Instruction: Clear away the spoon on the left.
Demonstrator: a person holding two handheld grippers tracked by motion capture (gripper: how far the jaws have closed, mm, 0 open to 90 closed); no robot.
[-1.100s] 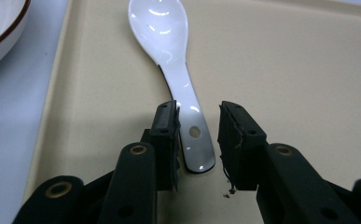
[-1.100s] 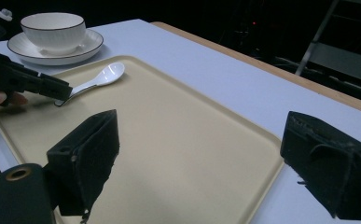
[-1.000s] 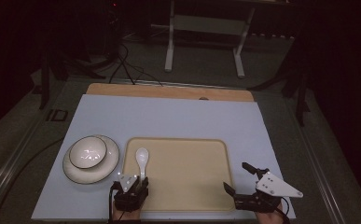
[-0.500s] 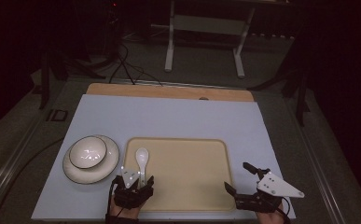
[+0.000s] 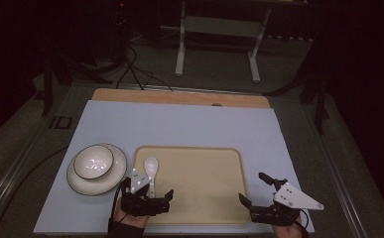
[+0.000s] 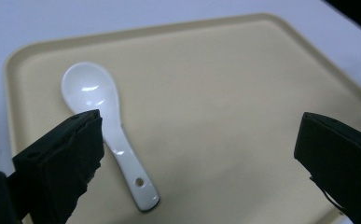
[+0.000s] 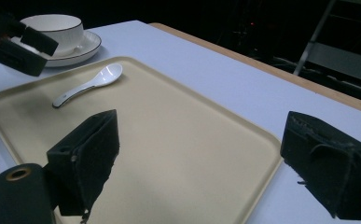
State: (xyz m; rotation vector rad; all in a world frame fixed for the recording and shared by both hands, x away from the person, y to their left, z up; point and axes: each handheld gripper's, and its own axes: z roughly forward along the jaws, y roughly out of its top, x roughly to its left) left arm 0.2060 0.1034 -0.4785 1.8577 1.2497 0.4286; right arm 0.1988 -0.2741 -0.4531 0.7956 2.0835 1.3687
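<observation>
A white ceramic spoon (image 5: 151,168) (image 6: 106,126) lies flat on the beige tray (image 5: 204,183) (image 6: 243,93), near its left edge, bowl end away from me. My left gripper (image 5: 149,191) (image 6: 201,140) hovers just above the spoon's handle end. Its jaws have just been opening and now stand wide, with nothing pressed between them. The spoon lies under the left jaw, free of both pads. My right gripper (image 5: 253,187) (image 7: 201,140) is open at the tray's near right corner and holds nothing. The spoon (image 7: 87,84) is also in the right gripper view.
A white bowl (image 5: 94,161) (image 7: 52,25) sits on a dark-rimmed plate (image 5: 75,181) (image 7: 87,46) left of the tray. The tray rests on a pale blue mat (image 5: 179,124) over a wooden tabletop. Dark floor, cables and a stand lie beyond the far edge.
My left gripper has lifted off the spoon's handle and its jaws have spread wide. The spoon stays on the tray. The right gripper has not moved.
</observation>
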